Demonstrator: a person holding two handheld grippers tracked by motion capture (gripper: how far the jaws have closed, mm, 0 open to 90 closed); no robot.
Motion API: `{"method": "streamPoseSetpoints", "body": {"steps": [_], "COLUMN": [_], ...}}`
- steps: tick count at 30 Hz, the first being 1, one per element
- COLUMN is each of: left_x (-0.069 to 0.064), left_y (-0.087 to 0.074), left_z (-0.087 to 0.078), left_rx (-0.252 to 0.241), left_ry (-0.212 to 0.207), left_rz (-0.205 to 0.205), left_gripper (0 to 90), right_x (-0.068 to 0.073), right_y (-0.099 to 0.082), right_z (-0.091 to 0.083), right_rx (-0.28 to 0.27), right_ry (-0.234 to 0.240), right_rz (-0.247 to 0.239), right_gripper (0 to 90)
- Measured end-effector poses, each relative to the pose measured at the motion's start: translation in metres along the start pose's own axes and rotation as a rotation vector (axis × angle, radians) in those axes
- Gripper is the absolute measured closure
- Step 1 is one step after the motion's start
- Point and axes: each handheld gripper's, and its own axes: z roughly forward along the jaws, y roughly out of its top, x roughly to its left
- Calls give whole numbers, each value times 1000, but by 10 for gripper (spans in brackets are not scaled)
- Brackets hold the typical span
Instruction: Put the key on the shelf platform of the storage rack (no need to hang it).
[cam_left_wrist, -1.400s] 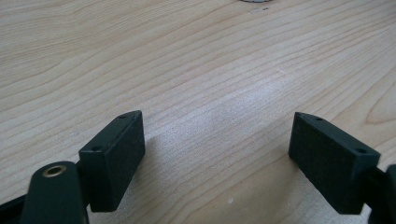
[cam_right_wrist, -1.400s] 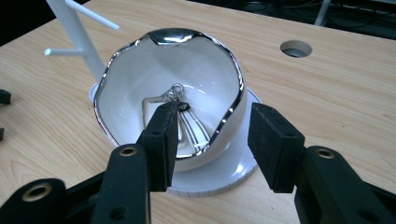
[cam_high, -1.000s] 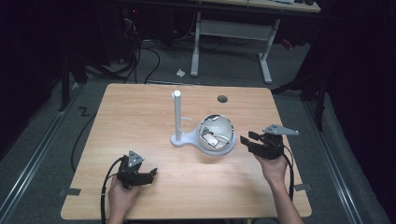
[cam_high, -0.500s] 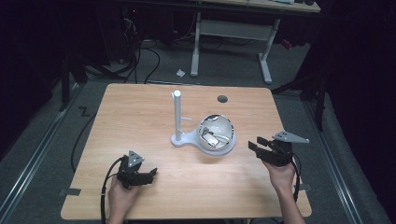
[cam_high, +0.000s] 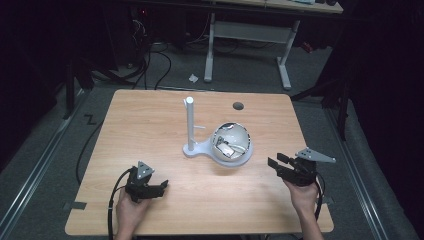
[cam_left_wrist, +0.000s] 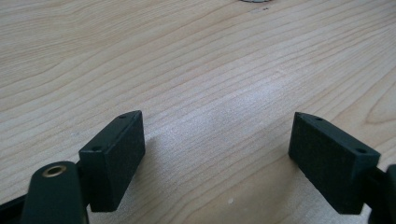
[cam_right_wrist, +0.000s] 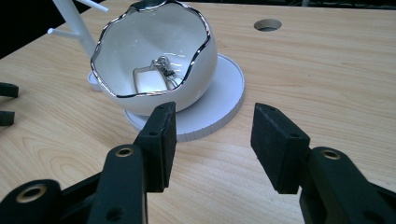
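Observation:
A white egg-shaped bowl (cam_high: 232, 141) (cam_right_wrist: 154, 56) with a jagged silver rim stands on the round foot of a white stand (cam_high: 189, 125) at the table's middle. Inside the bowl lies a key ring with a pale tag (cam_right_wrist: 152, 78). My right gripper (cam_high: 277, 163) (cam_right_wrist: 212, 122) hovers to the right of the bowl, pointing at it, jaws open with nothing between them. My left gripper (cam_high: 161, 186) (cam_left_wrist: 217, 126) rests near the front left of the table, open over bare wood.
The wooden table (cam_high: 150, 125) has a round cable hole (cam_high: 238, 105) behind the bowl. The stand's thin post carries short side pegs (cam_right_wrist: 74, 28). A white desk frame (cam_high: 250, 35) and cables lie on the floor beyond.
My right gripper has drawn back from the bowl, to the right and toward the front edge. The left gripper has stayed put.

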Motion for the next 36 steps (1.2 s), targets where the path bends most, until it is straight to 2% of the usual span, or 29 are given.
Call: {"method": "streamPoseSetpoints", "body": {"steps": [26, 36], "left_x": [0, 0], "left_y": [0, 0], "left_z": [0, 0], "left_rx": [0, 0], "left_ry": [0, 0], "left_rz": [1, 1], "left_gripper": [189, 189], "right_x": [12, 22], "right_y": [-31, -36], "right_z": [4, 14], "right_rx": [20, 29], "right_ry": [22, 45], "right_rz": [18, -2], "right_gripper": [499, 499]}}
